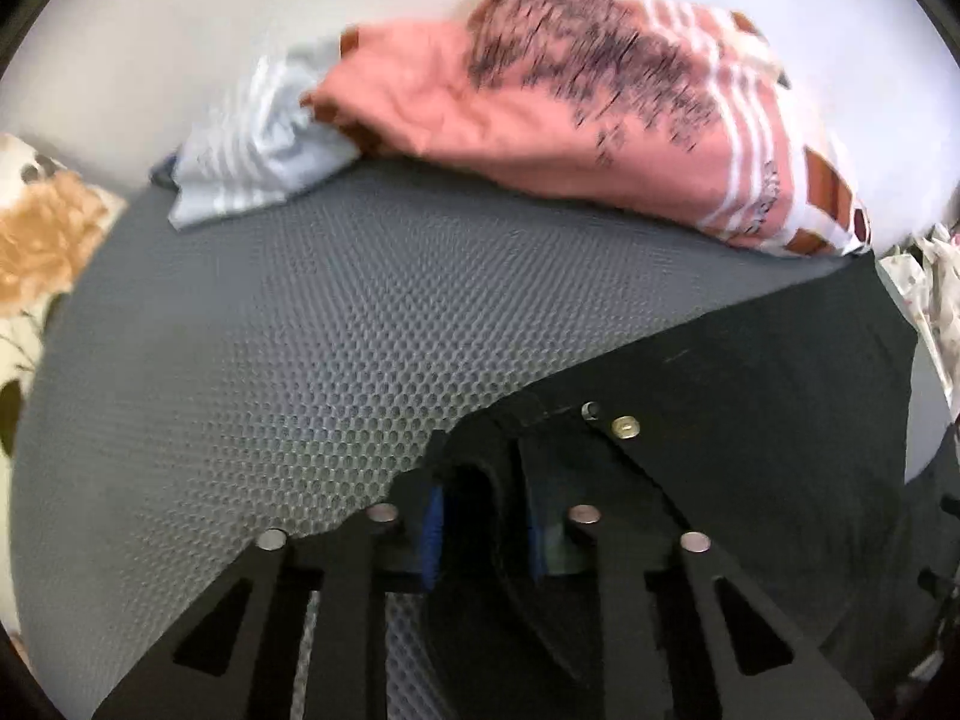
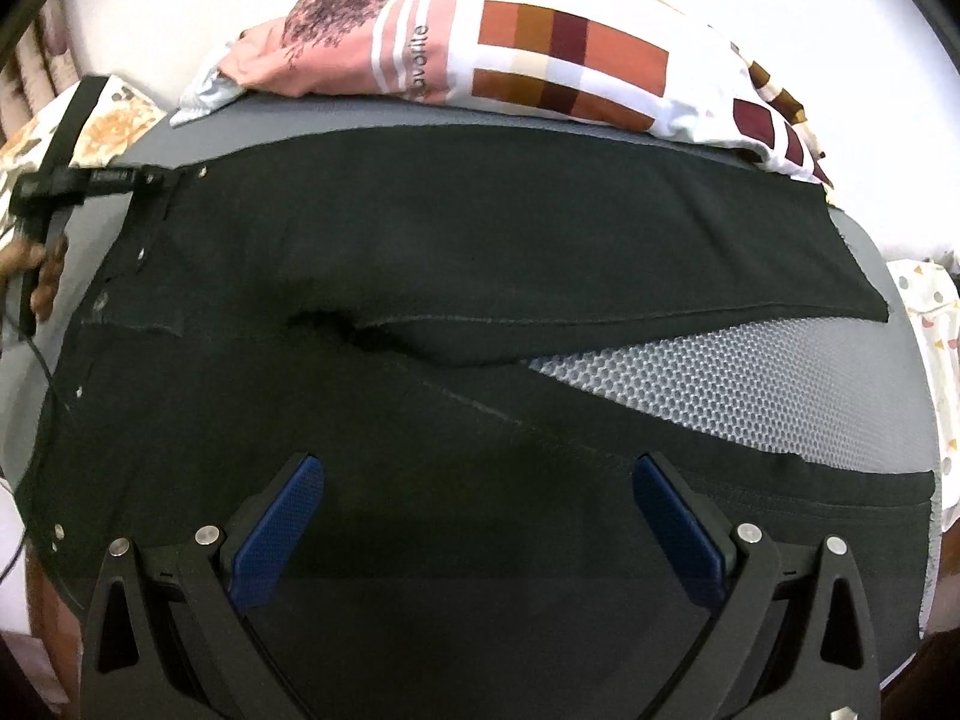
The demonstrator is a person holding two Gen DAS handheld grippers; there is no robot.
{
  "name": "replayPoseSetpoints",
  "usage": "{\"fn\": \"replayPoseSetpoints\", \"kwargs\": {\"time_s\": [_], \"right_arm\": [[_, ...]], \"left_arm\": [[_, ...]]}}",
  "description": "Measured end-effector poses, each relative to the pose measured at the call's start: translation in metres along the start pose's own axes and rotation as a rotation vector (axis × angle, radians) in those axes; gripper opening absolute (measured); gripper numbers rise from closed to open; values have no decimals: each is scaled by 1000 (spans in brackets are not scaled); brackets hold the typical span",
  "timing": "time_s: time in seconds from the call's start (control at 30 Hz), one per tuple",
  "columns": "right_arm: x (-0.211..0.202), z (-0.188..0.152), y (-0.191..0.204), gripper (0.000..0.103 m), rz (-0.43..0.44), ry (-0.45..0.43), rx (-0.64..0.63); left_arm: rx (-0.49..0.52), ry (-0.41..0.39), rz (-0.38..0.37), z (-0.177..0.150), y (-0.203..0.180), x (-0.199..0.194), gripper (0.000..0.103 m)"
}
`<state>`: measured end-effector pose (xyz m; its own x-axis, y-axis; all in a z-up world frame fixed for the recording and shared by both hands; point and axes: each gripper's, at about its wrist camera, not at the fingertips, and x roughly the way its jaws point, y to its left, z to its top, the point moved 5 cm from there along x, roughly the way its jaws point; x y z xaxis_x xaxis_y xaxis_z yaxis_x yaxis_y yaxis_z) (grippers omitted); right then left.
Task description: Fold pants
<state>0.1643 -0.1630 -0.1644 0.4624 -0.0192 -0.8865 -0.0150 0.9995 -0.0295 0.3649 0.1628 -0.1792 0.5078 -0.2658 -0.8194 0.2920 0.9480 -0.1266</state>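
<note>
Black pants [image 2: 480,228] lie flat on a grey mesh mat [image 2: 690,378], waist at the left and the two legs spreading in a V to the right. In the left wrist view my left gripper [image 1: 485,516] is shut on the pants' waistband [image 1: 750,390], beside a metal snap [image 1: 625,426], with black cloth pinched between its blue pads [image 1: 433,534]. The right wrist view shows that same left gripper [image 2: 159,177] at the far waist corner. My right gripper [image 2: 480,516] stands open over the near leg, its blue pads [image 2: 282,534] wide apart and holding nothing.
A pile of pink and white patterned clothes [image 2: 540,60] lies along the mat's far edge, with a pale blue striped garment [image 1: 252,144] beside it. Floral cloth [image 1: 42,228] lies off the mat's left side, and dotted fabric [image 2: 936,330] off its right side.
</note>
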Motion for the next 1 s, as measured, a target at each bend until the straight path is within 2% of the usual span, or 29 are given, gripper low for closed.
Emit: {"fn": "replayPoseSetpoints", "kwargs": {"time_s": [0.1, 0.17, 0.3, 0.33, 0.37, 0.47, 0.53, 0.6, 0.67, 0.73, 0.77, 0.83, 1.0], "right_arm": [[0, 17, -13, 102, 89, 0, 69], [4, 35, -28, 103, 257, 14, 190], [24, 68, -55, 103, 547, 65, 451], [32, 80, -60, 103, 642, 73, 513], [38, 88, -64, 103, 686, 78, 553], [54, 116, -72, 103, 742, 94, 600], [64, 133, -77, 103, 725, 95, 617], [75, 141, -81, 100, 747, 109, 644], [92, 146, -86, 92, 755, 142, 685], [105, 151, -87, 60, 769, 170, 696], [110, 152, -88, 52, 764, 181, 700], [109, 149, -90, 11, 744, 177, 690], [53, 102, -94, 9, 657, 68, 592]], "left_arm": [[-8, -83, 0, 0, -11, -31, 17], [-17, -140, -30, -1, -22, -56, 17], [32, -222, -40, -9, -55, -101, 16], [43, -241, -44, -13, -62, -110, 16], [60, -262, -43, -20, -71, -123, 16], [90, -289, -53, -40, -93, -146, 16], [86, -293, -65, -55, -103, -158, 16], [69, -294, -75, -70, -108, -167, 16], [42, -287, -95, -82, -112, -173, 16], [8, -277, -116, -95, -116, -180, 16], [0, -271, -119, -101, -118, -184, 16], [-9, -261, -118, -111, -123, -187, 16], [-40, -224, -94, -133, -118, -196, 16]]}}
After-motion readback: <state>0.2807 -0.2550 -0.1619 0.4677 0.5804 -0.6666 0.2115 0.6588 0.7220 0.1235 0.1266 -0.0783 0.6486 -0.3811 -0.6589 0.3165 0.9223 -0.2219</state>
